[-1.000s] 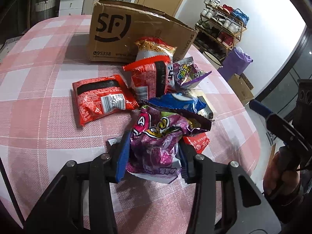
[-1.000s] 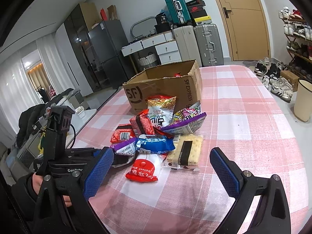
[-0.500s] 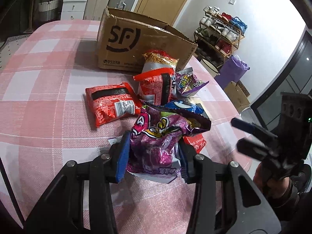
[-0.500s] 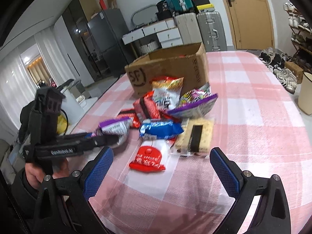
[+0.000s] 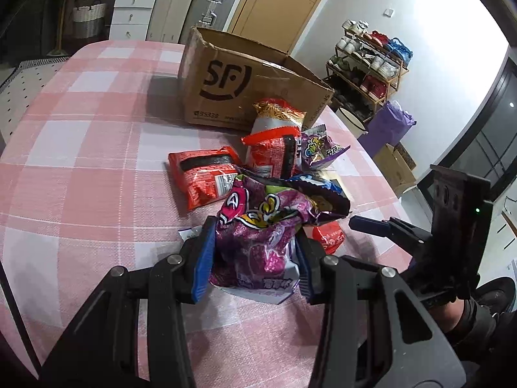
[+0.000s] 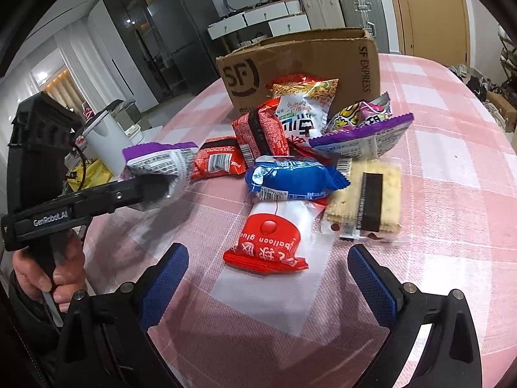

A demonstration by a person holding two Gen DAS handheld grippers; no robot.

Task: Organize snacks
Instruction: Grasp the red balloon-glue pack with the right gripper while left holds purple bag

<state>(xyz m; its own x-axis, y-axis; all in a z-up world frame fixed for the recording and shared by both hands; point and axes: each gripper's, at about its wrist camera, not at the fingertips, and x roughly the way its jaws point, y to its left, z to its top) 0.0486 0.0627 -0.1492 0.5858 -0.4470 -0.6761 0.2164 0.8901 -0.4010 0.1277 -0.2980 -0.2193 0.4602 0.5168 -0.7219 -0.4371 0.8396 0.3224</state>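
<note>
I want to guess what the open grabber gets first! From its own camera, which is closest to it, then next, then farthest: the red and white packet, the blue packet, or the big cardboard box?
1. Red and white packet: right ahead of the right gripper, nearest its open jaws.
2. Blue packet: just behind it, mid-pile.
3. Cardboard box: at the back, beyond the snacks.

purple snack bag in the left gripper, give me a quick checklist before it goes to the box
1. Grip: the left gripper is shut on the crinkled purple snack bag: ok.
2. Bag clear of the pile: in the right wrist view it hangs above the pink checked tablecloth: ok.
3. Brown cardboard SF box open at the top: ok.
4. Room inside the box: cannot tell, interior hidden.
5. Right gripper open and empty, over the red and white balloon glue packet: ok.
</note>
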